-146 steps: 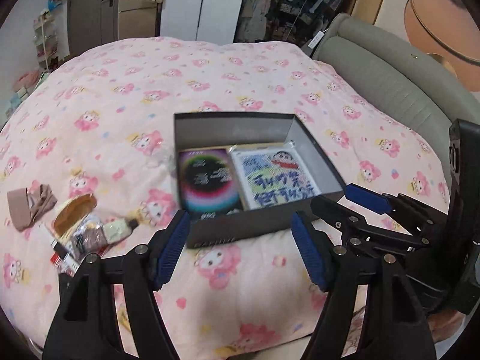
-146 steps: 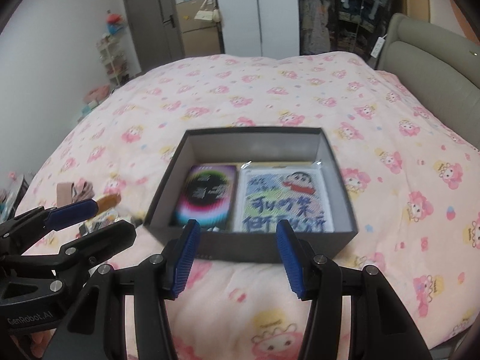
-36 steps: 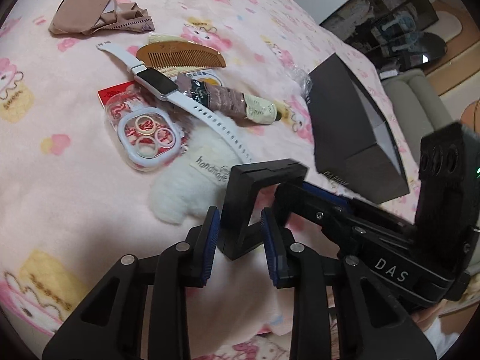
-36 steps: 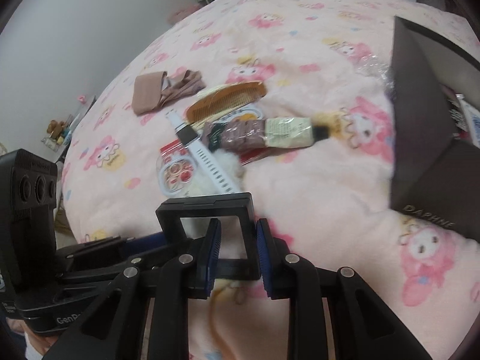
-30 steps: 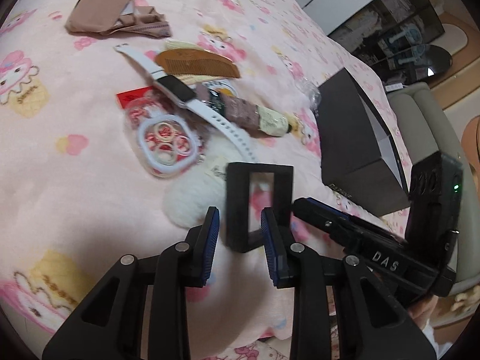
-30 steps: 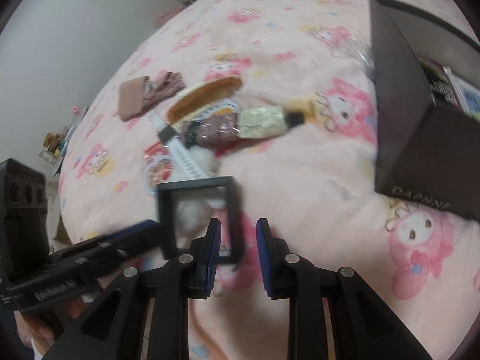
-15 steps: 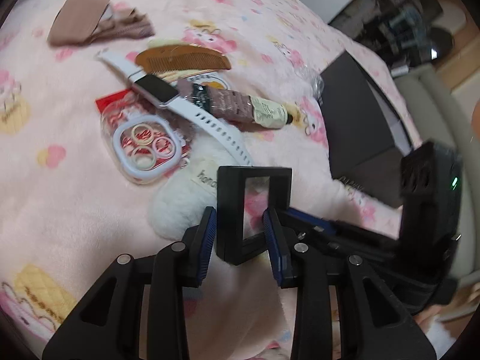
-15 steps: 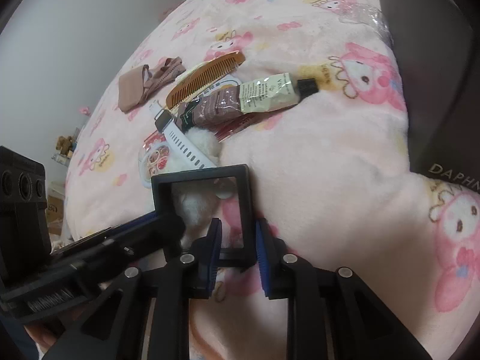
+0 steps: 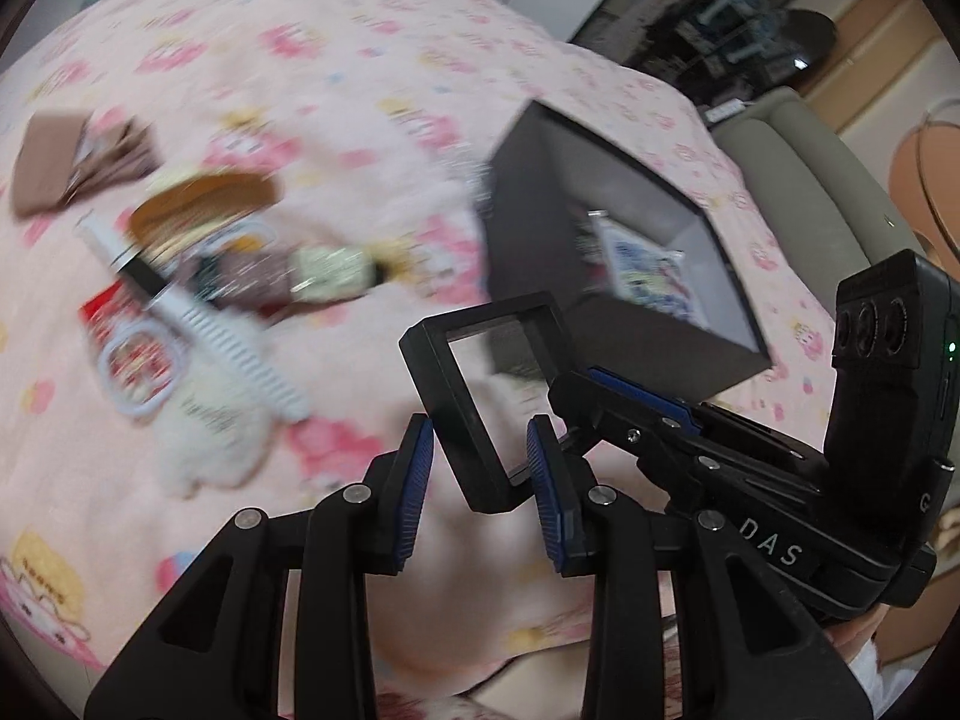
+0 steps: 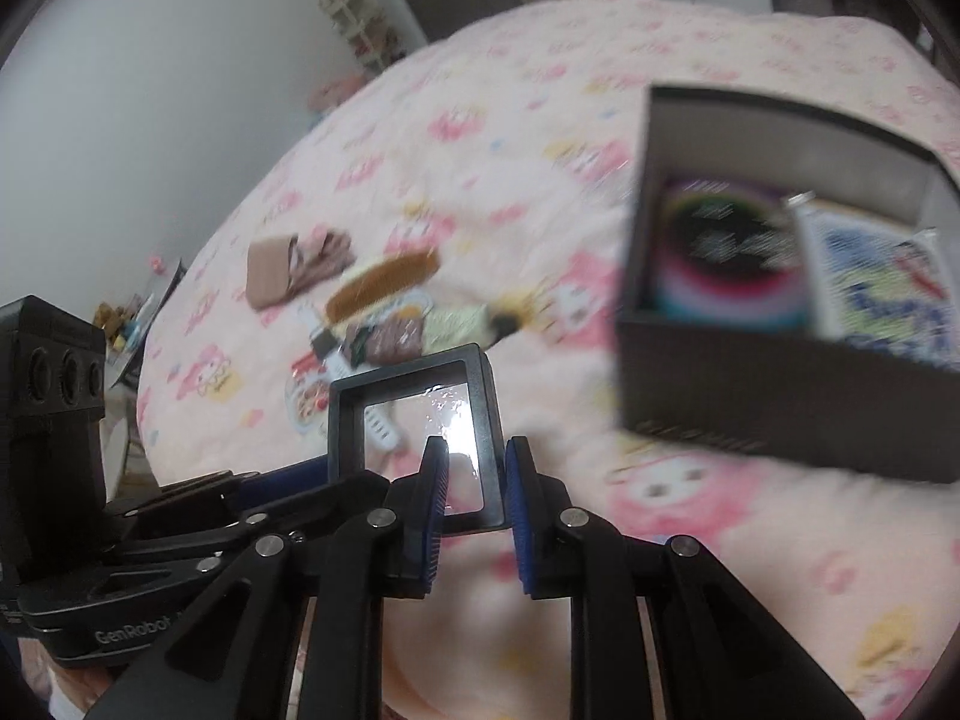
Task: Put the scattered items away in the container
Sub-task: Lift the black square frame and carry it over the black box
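A black square frame [image 9: 480, 396] with a clear film pane hangs above the pink bedspread, held by both grippers. My left gripper [image 9: 479, 438] is shut on its lower edge, and the right gripper [image 9: 630, 402] clamps its right side. In the right wrist view the right gripper [image 10: 477, 456] is shut on the frame [image 10: 414, 420], with the left gripper [image 10: 282, 480] at its left. The dark open box [image 9: 648, 354] [image 10: 780, 396] lies beyond, to the right, holding two printed packets [image 10: 726, 258]. Left on the bed are a comb [image 9: 204, 210], a white watch [image 9: 228, 330], a tube [image 9: 288, 276] and a beige cloth [image 9: 54, 168].
A round ring case [image 9: 138, 372] and a white fluffy item [image 9: 210, 438] lie in the pile near the bed's front edge. A grey padded headboard [image 9: 798, 192] rises at the right. A small shelf [image 10: 360, 18] stands by the far wall.
Both grippers have risen with the frame and swung right toward the box. The pile now lies farther off to the left, and the box's inside has come into view.
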{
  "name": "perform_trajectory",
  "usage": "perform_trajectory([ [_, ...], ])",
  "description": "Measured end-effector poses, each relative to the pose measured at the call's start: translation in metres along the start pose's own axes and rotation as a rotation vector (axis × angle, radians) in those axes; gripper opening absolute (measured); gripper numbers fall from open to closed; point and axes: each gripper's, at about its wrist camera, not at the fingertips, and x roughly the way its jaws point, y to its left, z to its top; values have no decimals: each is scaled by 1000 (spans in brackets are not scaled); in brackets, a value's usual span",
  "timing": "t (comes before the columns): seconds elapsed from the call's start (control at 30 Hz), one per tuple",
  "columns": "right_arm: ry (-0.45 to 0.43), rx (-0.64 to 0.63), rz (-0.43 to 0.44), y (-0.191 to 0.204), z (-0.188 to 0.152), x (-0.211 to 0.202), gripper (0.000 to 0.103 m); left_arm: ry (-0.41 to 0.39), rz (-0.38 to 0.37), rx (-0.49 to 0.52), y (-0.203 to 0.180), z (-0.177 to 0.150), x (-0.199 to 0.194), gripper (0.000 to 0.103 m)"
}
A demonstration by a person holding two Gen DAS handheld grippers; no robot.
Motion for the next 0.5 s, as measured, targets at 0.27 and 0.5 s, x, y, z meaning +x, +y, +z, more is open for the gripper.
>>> perform_trajectory([
  [0.27,-80,78,-37,-51,12,-51,17,-32,-68,112,-80,35,9,31],
  [0.5,-155,143,-82,-102,21,-91,17,-18,-107,173,-136,57,42,31],
])
